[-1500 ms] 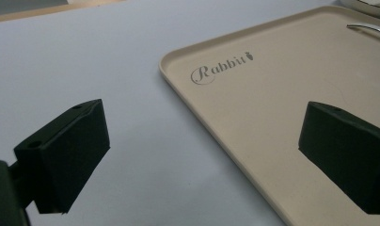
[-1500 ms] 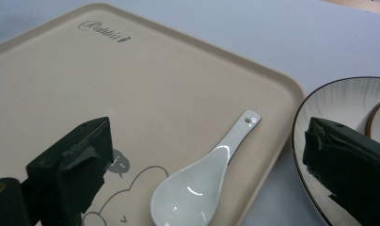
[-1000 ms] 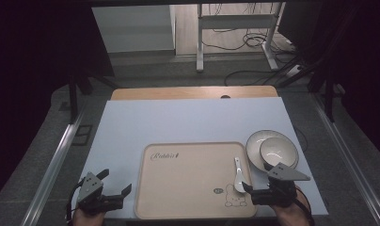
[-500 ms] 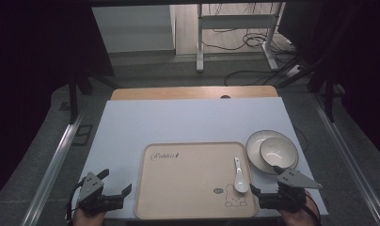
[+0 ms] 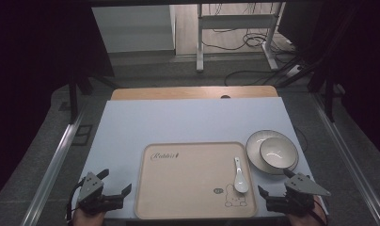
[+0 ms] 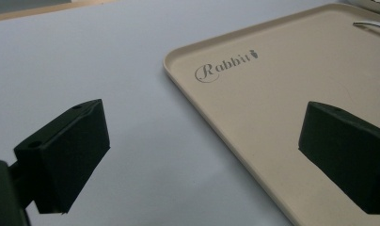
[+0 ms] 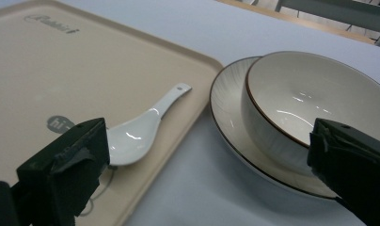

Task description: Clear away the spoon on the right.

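At lower right of the high view, on the right part of the beige tray (image 5: 193, 179), lies the white spoon (image 5: 240, 175). Its long axis runs nearly straight up the frame: bowl end toward the bottom edge, handle tip pointing away toward the upper frame. Just right of the tray, off its rim, the bowl (image 5: 278, 152) sits on the plate (image 5: 256, 153). The right gripper (image 5: 278, 192) is at the bottom right, jaws wide apart and empty; the spoon lies up and left of it, close, so this hand is the nearer. The left gripper (image 5: 114, 184) is at bottom left, off the tray's left rim, jaws likewise spread, holding nothing, well apart from the spoon.
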A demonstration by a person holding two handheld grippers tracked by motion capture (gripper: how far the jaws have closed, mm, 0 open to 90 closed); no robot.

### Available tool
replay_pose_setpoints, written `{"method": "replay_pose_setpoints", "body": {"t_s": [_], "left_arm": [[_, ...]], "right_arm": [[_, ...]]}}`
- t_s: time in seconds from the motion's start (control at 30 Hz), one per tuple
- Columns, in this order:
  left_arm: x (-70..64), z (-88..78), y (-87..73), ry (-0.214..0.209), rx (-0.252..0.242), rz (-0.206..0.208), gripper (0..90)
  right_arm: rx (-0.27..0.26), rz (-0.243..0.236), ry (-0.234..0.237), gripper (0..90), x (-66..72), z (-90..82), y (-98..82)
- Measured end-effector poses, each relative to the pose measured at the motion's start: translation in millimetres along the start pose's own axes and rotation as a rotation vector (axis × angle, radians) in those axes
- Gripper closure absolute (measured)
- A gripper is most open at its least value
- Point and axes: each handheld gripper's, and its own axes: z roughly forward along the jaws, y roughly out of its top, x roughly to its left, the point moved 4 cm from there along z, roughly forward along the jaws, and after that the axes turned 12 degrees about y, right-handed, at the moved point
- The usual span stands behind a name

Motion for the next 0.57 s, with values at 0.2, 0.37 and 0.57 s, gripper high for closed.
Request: {"method": "replay_pose_setpoints", "body": {"t_s": [0.2,0.37,0.57], "left_arm": [[-0.3,0.1,-0.1,-0.002,0.001,0.002,2.2],[-0.6,0.3,-0.3,-0.005,0.004,0.003,2.2],[-1.4,0.8,0.6,-0.007,0.002,0.005,2.3]], "right_arm": [[-0.003,0.010,-0.018,0.0,-5.9,1.4,-9.3],[0.012,0.023,-0.024,0.0,-9.2,5.0,-15.8],[0.029,0.020,-0.026,0.0,-10.2,8.8,-19.1]]}}
